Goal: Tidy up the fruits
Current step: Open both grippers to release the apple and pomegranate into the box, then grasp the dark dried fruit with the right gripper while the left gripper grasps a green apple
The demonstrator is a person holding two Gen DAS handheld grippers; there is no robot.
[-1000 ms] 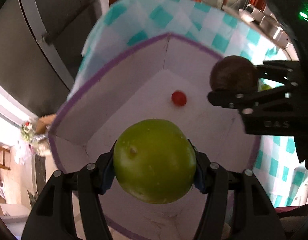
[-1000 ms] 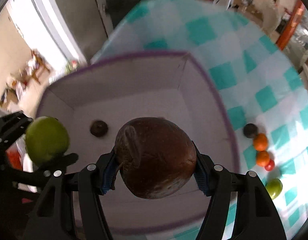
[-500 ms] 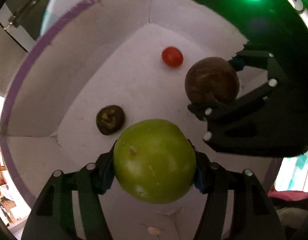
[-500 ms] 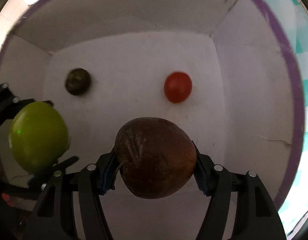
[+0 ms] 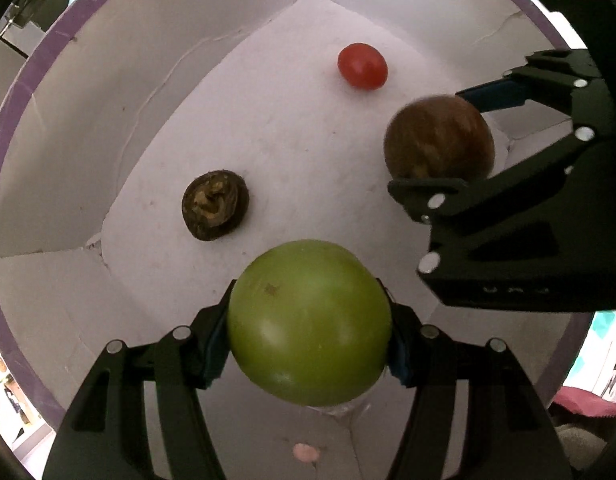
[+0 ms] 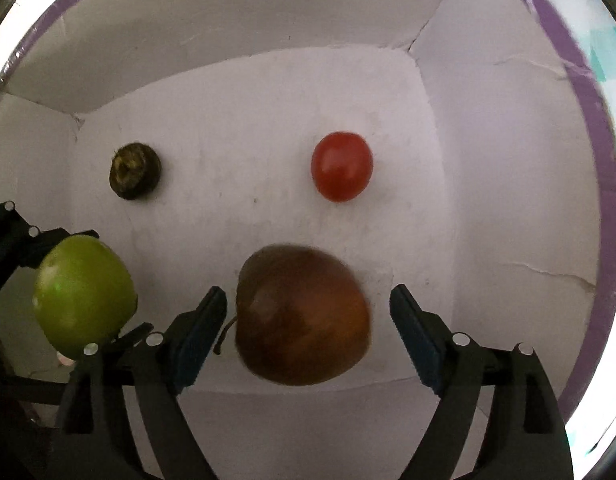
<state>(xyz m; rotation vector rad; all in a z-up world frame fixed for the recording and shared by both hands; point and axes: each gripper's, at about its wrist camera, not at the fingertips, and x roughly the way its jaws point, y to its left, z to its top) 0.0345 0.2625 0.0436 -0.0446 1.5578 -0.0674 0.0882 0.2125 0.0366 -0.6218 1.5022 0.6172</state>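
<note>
Brown fruit (image 6: 302,316): inside the white box (image 6: 487,200), just above or on the floor near the front wall; slightly blurred, so I judge it is dropping or settling. It sits between the pads of the right gripper (image 6: 308,320), whose jaws are opening; clear gaps show on both sides, so nothing presses it.

Green fruit (image 5: 309,330): clamped between the pads of the left gripper (image 5: 309,334), held over the box floor near a corner fold. Whether it touches the floor cannot be told. The jaws stand around it at its widest part, which keeps a round, smooth fruit from slipping out.

Both grippers point down into the box side by side, apart from each other, so each fruit gets its own patch of floor.

Already lying in the box: a small red tomato (image 6: 341,166) and a dark wrinkled fruit (image 6: 135,176), well apart, both clear of the two incoming fruits.

The box has a purple rim; checked teal cloth shows just outside it.

Judgement: right-hand placement nearly done; left release next.
</note>
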